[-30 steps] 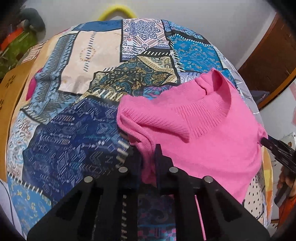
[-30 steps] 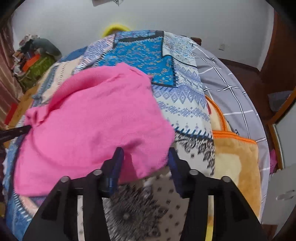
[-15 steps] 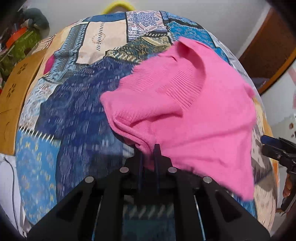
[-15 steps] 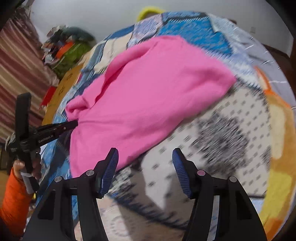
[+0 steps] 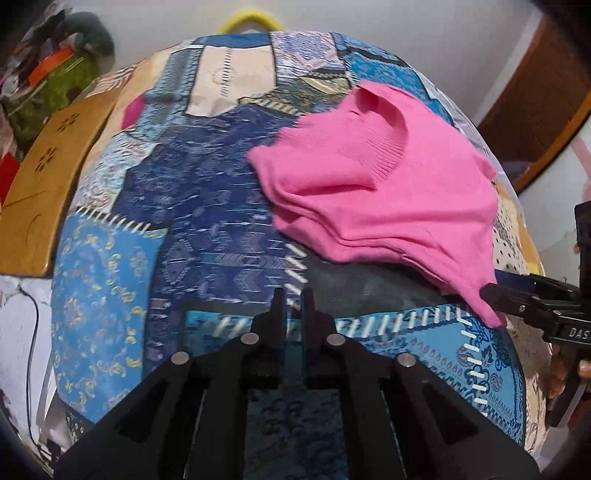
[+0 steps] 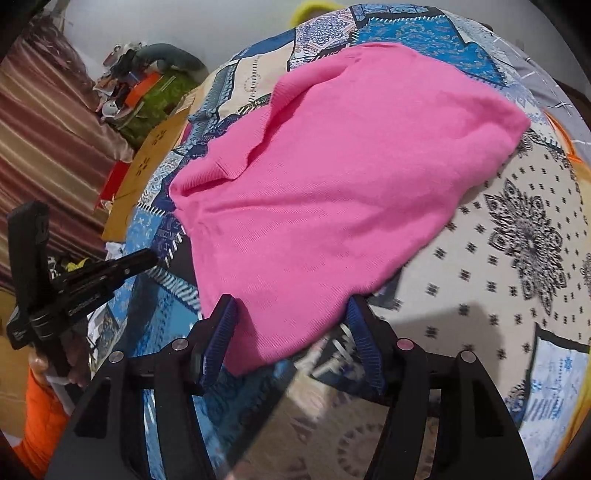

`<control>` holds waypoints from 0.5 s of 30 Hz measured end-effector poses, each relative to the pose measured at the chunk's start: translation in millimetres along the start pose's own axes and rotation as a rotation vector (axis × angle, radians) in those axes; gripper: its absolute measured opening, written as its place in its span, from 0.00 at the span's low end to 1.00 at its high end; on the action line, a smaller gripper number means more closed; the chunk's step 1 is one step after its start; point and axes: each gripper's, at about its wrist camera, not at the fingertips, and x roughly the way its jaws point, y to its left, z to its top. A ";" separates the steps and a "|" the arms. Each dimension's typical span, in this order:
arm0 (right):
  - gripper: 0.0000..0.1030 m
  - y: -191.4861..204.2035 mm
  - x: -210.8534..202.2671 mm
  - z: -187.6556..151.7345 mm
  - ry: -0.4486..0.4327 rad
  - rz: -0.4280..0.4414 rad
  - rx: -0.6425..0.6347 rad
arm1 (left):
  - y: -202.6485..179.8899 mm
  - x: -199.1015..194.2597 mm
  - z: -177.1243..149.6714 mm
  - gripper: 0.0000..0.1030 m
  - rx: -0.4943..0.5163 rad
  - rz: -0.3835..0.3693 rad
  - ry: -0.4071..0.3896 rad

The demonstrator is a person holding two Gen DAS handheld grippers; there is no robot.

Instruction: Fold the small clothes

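Note:
A pink knit sweater (image 5: 373, 188) lies crumpled on the patchwork bedspread (image 5: 207, 229), its ribbed collar toward the far side. It also shows in the right wrist view (image 6: 332, 184). My left gripper (image 5: 293, 301) is nearly shut and empty, hovering above the bedspread to the left of the sweater's near edge. My right gripper (image 6: 291, 325) is open, its blue-padded fingers on either side of the sweater's near hem corner. The right gripper's tip shows in the left wrist view (image 5: 517, 299) at that corner.
A wooden bed frame (image 5: 48, 177) runs along the left side. Cluttered items and a green bag (image 6: 151, 92) sit beyond it. An orange blanket edge (image 6: 561, 136) lies at the right. A yellow hoop (image 5: 251, 22) stands at the far end.
My left gripper let go of the sweater's sleeve and pulled back to the near left. The sweater dropped onto the bed. My right gripper moved in around the near hem.

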 end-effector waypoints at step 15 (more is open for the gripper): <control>0.14 5.7 -10.7 -10.2 -0.003 -0.013 -0.088 | 14.9 -10.5 0.2 0.69 -0.059 0.079 0.000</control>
